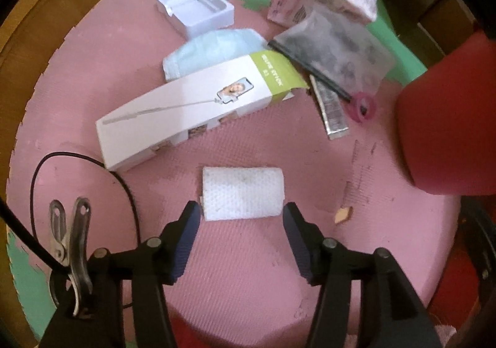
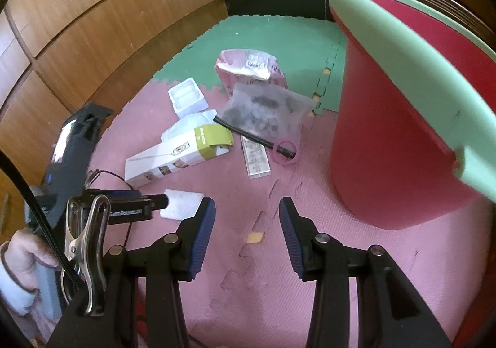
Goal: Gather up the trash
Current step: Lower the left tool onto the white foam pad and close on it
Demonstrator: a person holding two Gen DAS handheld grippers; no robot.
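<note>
Tissue (image 1: 243, 193), white, folded and dimpled, lies flat between the open left claw (image 1: 240, 213).

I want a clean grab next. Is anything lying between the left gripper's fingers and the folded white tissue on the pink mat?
Nothing visible does. The left gripper stands open right at the folded white tissue, with only bare pink mat between its fingers. The selfie-stick box lies apart, beyond the tissue.

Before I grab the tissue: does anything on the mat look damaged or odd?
Yes. The pink mat is worn: a chip is missing at a seam, showing tan underneath, right of the tissue. The selfie-stick box lies with its green flap open.
</note>
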